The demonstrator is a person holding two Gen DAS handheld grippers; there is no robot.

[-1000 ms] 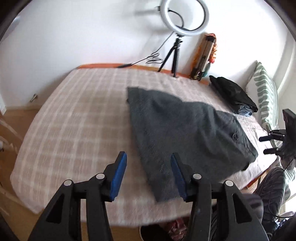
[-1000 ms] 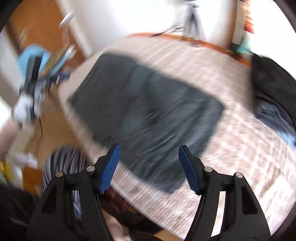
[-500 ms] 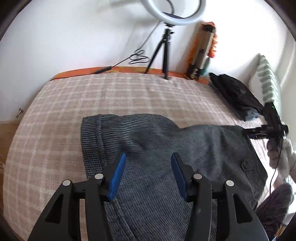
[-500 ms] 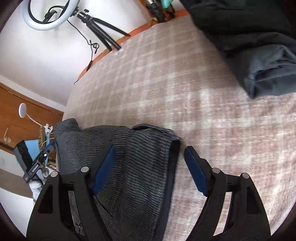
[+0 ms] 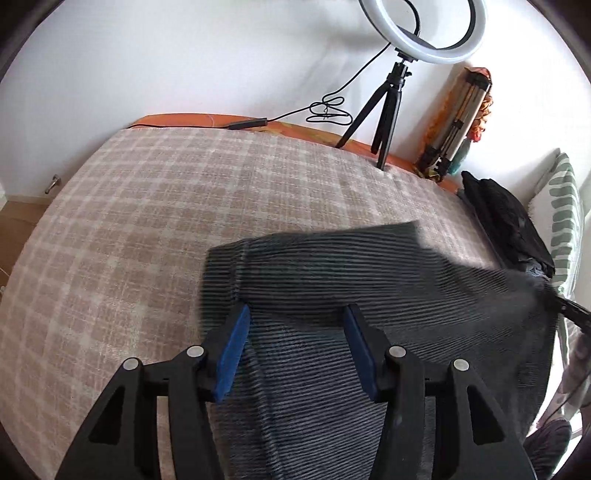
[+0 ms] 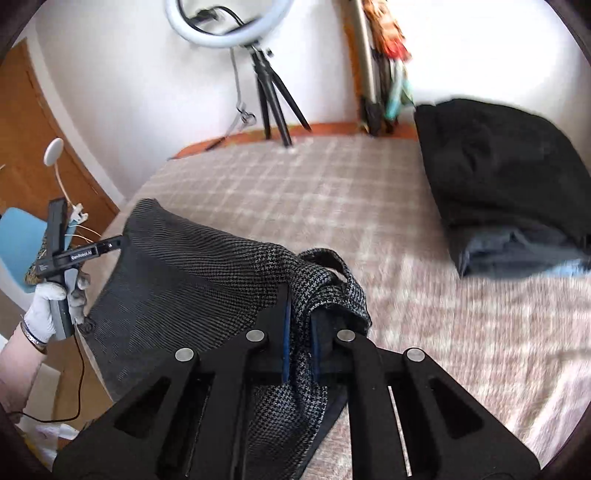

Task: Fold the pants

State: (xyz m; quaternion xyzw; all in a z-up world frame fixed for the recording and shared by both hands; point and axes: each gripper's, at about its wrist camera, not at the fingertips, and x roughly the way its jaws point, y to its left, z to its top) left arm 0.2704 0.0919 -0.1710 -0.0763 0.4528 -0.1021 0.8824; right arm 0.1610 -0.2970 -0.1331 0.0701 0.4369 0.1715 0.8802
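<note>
The right gripper (image 6: 298, 334) has just been closing and its blue pads now pinch a bunched fold of the grey pants (image 6: 192, 280), lifting that end off the checked bedspread (image 6: 314, 192) near the bed's front edge. The left gripper (image 5: 295, 343) hangs over the pants (image 5: 332, 387) with its fingers apart, cloth lying below the gap and no pad touching it. Farther back, dark folded clothes (image 6: 498, 177) sit at the bed's right side, and a ring light (image 5: 428, 29) on a tripod stands at the far edge.

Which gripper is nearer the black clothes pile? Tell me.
Right. The right gripper, shut on the grey pants, sits beside the black clothes pile; the left gripper is farther away.
</note>
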